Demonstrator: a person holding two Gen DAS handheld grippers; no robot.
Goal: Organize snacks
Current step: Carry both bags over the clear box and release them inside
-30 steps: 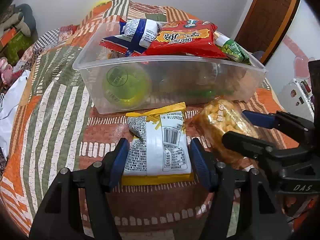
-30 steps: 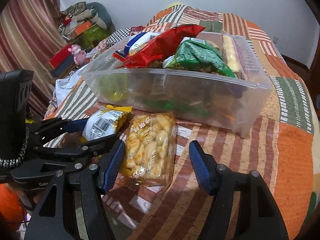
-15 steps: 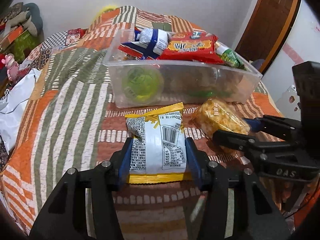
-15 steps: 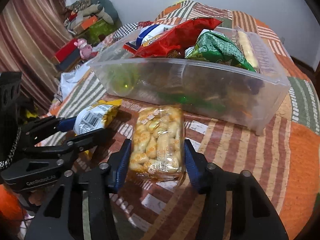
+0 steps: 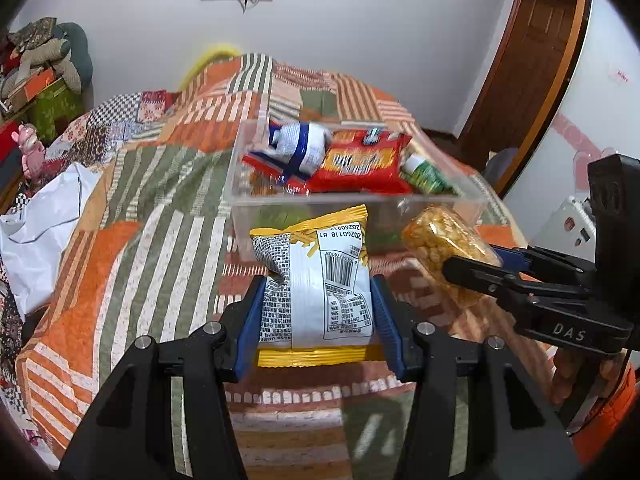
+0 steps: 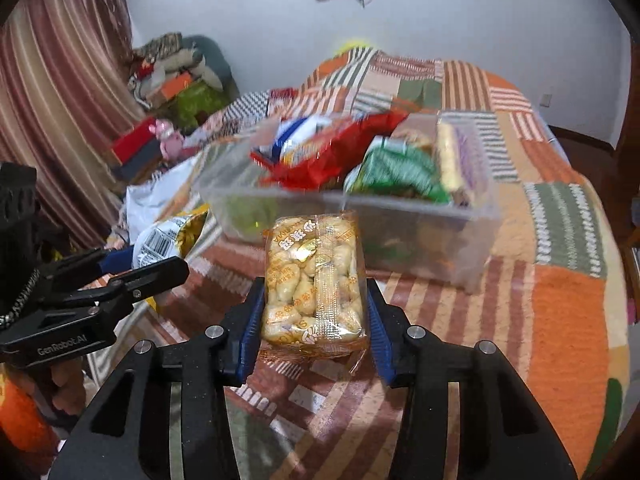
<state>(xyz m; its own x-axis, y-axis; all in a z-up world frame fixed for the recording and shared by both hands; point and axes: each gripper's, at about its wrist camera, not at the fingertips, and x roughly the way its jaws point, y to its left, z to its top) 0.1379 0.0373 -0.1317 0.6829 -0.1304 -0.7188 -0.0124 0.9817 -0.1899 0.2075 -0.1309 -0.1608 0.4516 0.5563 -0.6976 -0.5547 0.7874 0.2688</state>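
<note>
A white and yellow snack bag is clamped between the blue pads of the left hand-held gripper and is held clear of the bed, its barcode side turned up. A clear packet of puffed snacks is gripped between the pads of the right hand-held gripper, whose jaws are closing further on it; the packet is likewise held above the patchwork quilt. The two hand-held grippers are seen side by side, near each other but apart.

Beyond both held packs, a clear plastic bin is set on the bed, toward its middle. Inside it, a red snack bag, a blue and white bag and a green bag are piled above the rim. White cloth is bunched at the left edge of the bed.
</note>
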